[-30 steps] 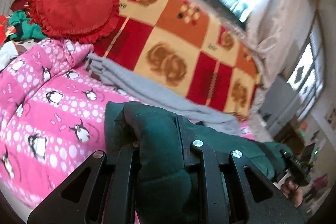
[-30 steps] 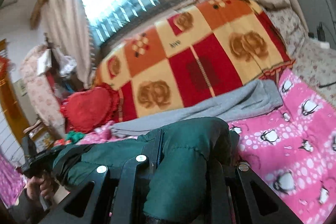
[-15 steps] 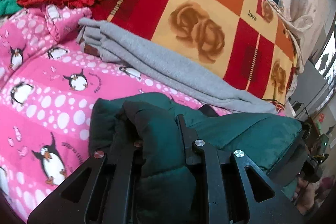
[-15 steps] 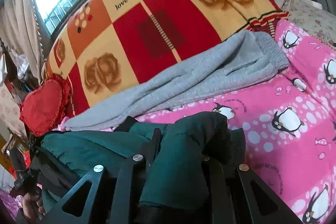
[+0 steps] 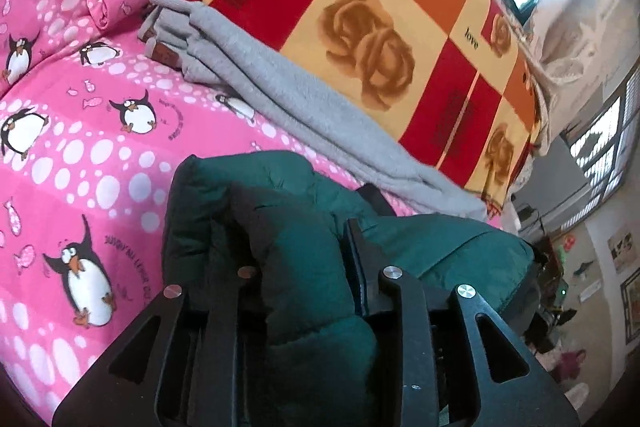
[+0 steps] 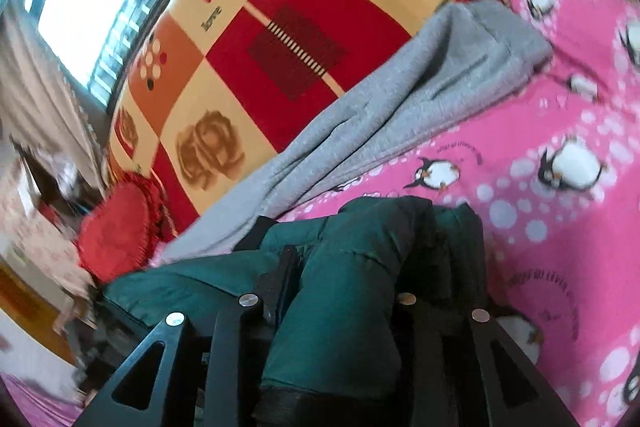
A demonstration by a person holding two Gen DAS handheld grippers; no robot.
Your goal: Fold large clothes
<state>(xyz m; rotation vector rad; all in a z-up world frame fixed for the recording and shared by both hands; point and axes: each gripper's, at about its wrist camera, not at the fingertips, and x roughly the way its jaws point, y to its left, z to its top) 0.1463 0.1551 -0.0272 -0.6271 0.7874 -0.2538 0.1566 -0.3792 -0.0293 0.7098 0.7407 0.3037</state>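
Observation:
A dark green padded jacket (image 5: pixel 304 251) hangs bunched between my two grippers, low over a pink penguin-print bedspread (image 5: pixel 80 147). My left gripper (image 5: pixel 296 247) is shut on a thick fold at one end of the jacket. My right gripper (image 6: pixel 352 267) is shut on a fold at the other end (image 6: pixel 344 307). The jacket's middle stretches sideways between the two views (image 6: pixel 180 291). The fingertips are buried in the fabric.
A folded grey garment (image 5: pixel 300 99) lies across the bed just beyond the jacket, also in the right wrist view (image 6: pixel 380 107). Behind it lies a red, orange and cream rose-pattern blanket (image 5: pixel 380 27), with a red heart cushion (image 6: pixel 116 231) at one end.
Both grippers have come down and forward toward the bed with the jacket. The bedspread and grey garment now look closer and larger. The right view has tilted and blurred.

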